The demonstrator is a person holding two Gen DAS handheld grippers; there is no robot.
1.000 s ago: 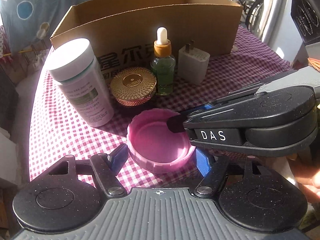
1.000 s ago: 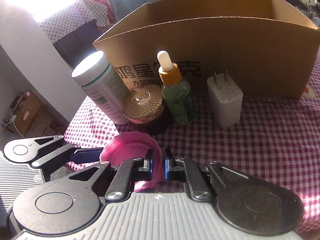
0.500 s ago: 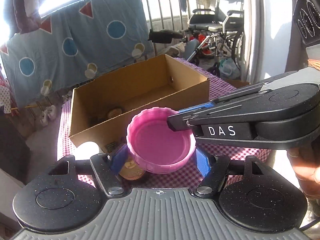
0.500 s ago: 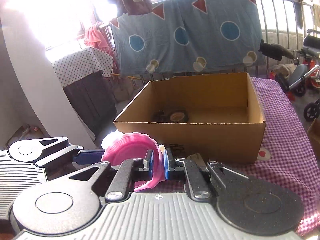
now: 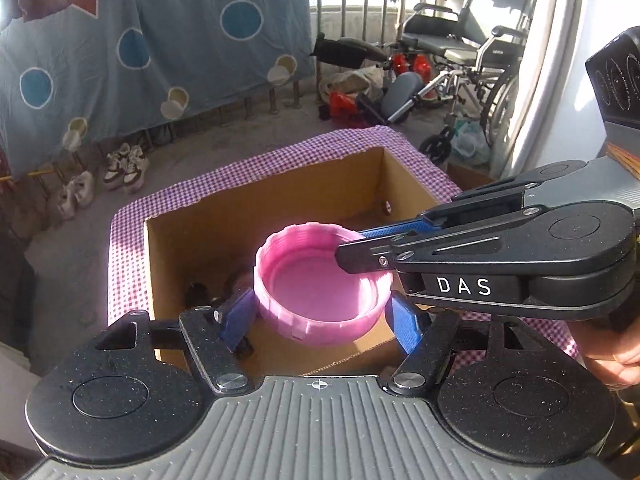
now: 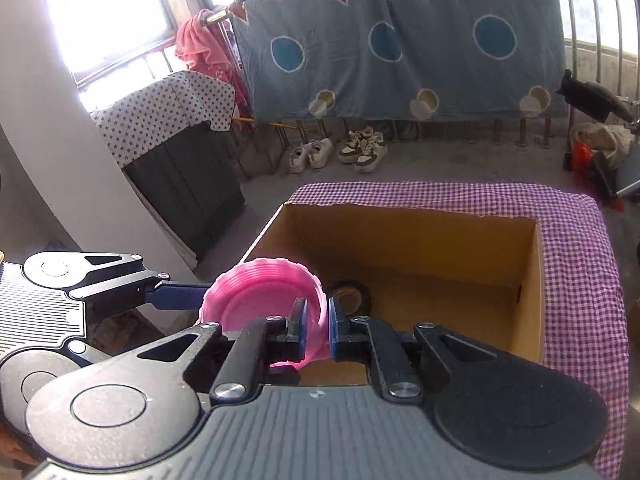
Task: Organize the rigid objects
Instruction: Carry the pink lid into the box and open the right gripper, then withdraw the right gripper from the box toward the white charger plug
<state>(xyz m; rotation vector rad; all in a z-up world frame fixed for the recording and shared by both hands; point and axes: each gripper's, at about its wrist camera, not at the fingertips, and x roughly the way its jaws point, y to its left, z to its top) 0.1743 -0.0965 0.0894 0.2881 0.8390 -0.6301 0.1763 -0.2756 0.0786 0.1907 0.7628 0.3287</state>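
A pink ribbed lid [image 5: 316, 292], open side up, hangs in the air over the open cardboard box [image 5: 280, 208]. My left gripper [image 5: 320, 322] grips it across its width, one blue pad on each side wall. My right gripper [image 6: 318, 328] is shut on the lid's rim [image 6: 316, 300], one finger inside and one outside; in the left wrist view it reaches in from the right [image 5: 352, 248]. In the right wrist view the box [image 6: 400, 240] lies below and ahead, with a dark round item [image 6: 348, 296] on its floor.
The box stands on a table with a purple checked cloth [image 6: 580, 280]. A hand [image 5: 612, 356] holds the right gripper's handle. Beyond the table are a wheelchair [image 5: 460, 60], shoes [image 6: 360, 148] on the floor and a hanging blue sheet [image 6: 400, 40].
Both grippers have risen together with the pink lid, from the tabletop in front of the box to above its open top. The bottles, gold jar and charger have dropped out of view.
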